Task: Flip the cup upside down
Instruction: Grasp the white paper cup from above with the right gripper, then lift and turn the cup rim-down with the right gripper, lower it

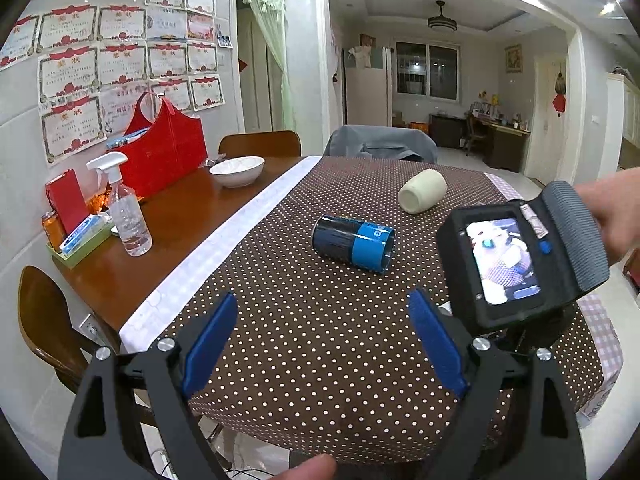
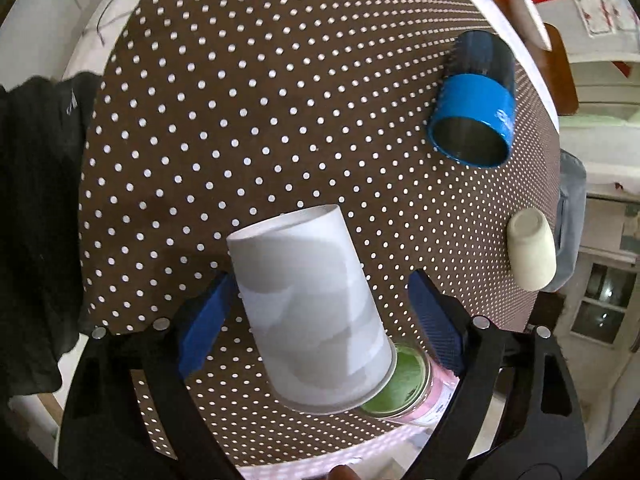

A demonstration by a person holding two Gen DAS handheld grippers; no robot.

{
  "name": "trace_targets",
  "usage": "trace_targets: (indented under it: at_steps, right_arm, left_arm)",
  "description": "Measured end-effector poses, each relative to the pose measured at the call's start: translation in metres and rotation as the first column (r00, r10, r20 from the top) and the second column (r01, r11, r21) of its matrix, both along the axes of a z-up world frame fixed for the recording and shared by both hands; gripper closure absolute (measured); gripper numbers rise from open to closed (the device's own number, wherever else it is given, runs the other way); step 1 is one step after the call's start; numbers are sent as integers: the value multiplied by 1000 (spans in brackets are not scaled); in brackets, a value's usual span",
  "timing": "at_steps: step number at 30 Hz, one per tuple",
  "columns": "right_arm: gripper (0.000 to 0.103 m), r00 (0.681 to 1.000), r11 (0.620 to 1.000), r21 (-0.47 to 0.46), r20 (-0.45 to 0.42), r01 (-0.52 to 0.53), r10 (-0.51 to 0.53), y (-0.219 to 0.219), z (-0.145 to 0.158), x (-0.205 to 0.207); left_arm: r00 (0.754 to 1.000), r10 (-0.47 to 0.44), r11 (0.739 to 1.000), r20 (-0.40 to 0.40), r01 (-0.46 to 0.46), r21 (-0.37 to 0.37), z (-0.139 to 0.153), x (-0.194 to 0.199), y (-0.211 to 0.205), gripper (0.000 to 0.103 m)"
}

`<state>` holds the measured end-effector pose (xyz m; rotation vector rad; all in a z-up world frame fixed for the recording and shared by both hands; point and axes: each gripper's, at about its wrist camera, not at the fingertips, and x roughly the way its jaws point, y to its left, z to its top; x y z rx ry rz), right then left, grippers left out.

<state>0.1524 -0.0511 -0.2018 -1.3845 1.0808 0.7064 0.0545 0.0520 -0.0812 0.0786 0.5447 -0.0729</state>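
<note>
In the right wrist view a white paper cup (image 2: 312, 312) stands upside down on the dotted brown tablecloth (image 2: 240, 120), between the blue fingers of my right gripper (image 2: 320, 316). The jaws stand wide; the left pad (image 2: 208, 320) is near the cup's side, the right pad (image 2: 432, 316) is apart from it. A blue cup (image 2: 476, 104) and a cream cup (image 2: 530, 250) lie on their sides further off. In the left wrist view my left gripper (image 1: 320, 344) is open and empty above the cloth, short of the blue cup (image 1: 354, 242) and the cream cup (image 1: 422, 191).
A green-lidded jar (image 2: 404, 380) sits behind the white cup. The right gripper's body and screen (image 1: 516, 260) hang at the right of the left wrist view. A white bowl (image 1: 237, 170), spray bottle (image 1: 124, 208) and red bag (image 1: 164, 156) stand on the bare wood at left.
</note>
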Motion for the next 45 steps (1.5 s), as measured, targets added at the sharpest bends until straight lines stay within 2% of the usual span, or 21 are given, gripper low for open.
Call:
trace_targets:
  at_steps: [1,5,10,16,22,26,28,30,32,33,34,35,38,40,43,45]
  right_arm:
    - [18,1000,1000,-7,-3,0,0,1,-1,2]
    - [43,1000,999,-36,-4,17,-18,6,-10,5]
    - [43,998,998,17,9,59,-60,-2,2,7]
    - [43,987,974,165,19,153,-158,-21,28,16]
    - [43,968,913,337,14,232,-251,-38,50,12]
    - [43,949,837,470,-5,281,-316,-51,66,10]
    - [43,934,772,556,-23,307,-355,-59,77,6]
    - [43,919,687,649,-50,328,-392,-66,89,2]
    - [43,902,581,740,-80,339,-424,-72,98,-4]
    - [43,895,545,765,-88,342,-438,-73,100,-4]
    - [43,881,491,798,-102,349,-462,-74,100,-7]
    - [43,873,464,813,-105,351,-477,-75,100,-9]
    - [43,820,302,881,-150,364,-553,-81,95,-16]
    - [43,786,210,906,-182,368,-591,-84,91,-18]
    - [43,737,97,927,-221,362,-638,-87,83,-16]
    - [43,708,41,927,-255,372,-658,-89,76,-13]
  left_arm:
    - [1000,0,1000,-1,0,-2,0,0,0,17]
    - [1000,-1,1000,-3,1,-6,-1,0,0,17]
    - [1000,-2,1000,3,2,-6,0,-1,-1,17]
    - [1000,-6,1000,13,6,-7,3,-5,-6,17]
    - [1000,-5,1000,21,5,-6,7,-7,-7,17]
    - [1000,-2,1000,27,3,-7,11,-8,-7,17]
    - [999,-1,1000,32,2,-10,13,-9,-8,17]
    - [999,1,1000,38,-1,-14,15,-10,-7,17]
    - [999,3,1000,43,-2,-20,16,-10,-6,17]
    - [999,5,1000,45,-4,-24,16,-10,-5,17]
    - [999,7,1000,45,-6,-26,17,-10,-5,17]
    - [999,9,1000,46,-8,-27,18,-11,-5,17]
    - [999,17,999,48,-15,-36,18,-11,-3,17]
    - [999,21,999,48,-19,-41,18,-10,-2,17]
    - [999,19,999,45,-17,-45,17,-9,-1,17]
    - [999,19,999,43,-17,-48,16,-9,-1,17]
